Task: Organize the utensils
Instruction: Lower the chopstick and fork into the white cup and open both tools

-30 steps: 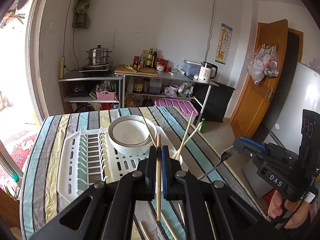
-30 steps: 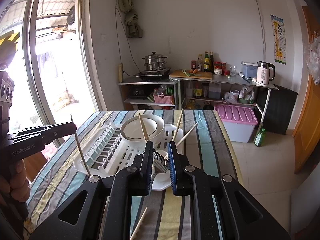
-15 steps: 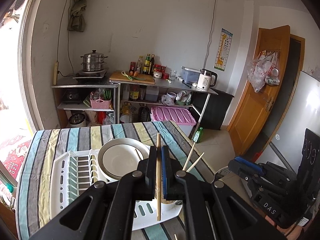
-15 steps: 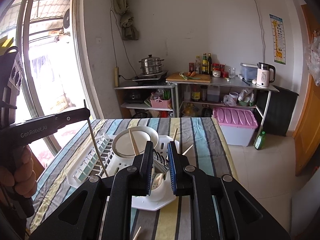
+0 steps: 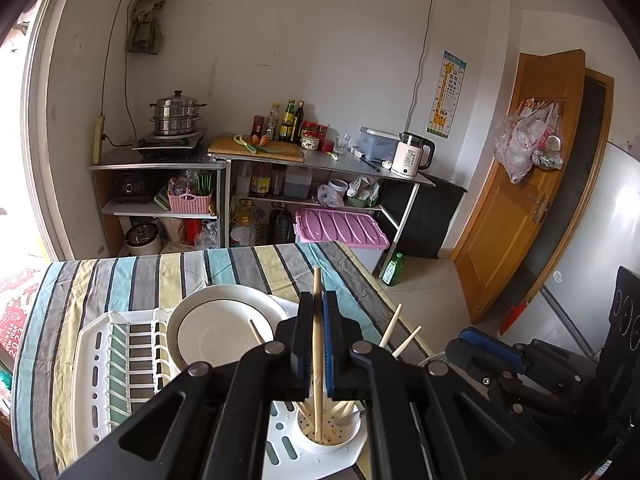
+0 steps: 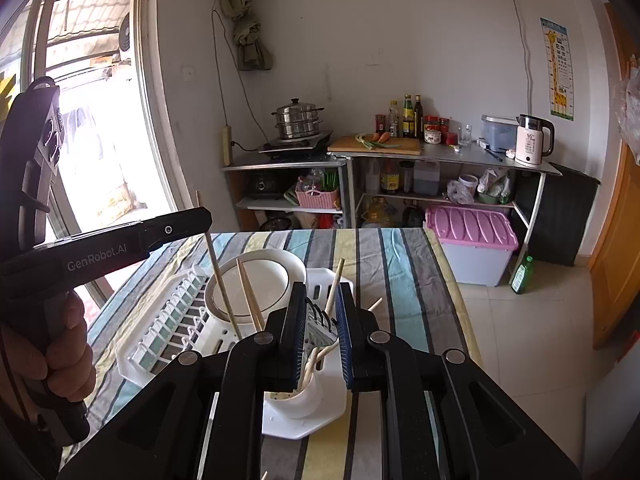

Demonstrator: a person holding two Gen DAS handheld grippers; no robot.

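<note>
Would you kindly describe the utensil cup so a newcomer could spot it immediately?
On the striped table sits a white dish rack holding a white bowl. At the rack's near right corner stands the utensil cup: the only round perforated holder, with chopsticks standing in it.

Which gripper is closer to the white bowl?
Left. The left gripper holds a chopstick just beside the bowl, above the cup. The right gripper, holding a fork, sits farther out, past the cup.

white dish rack (image 5: 120, 364), striped tablecloth (image 5: 240, 264), pink bin lid (image 5: 340, 226)
</note>
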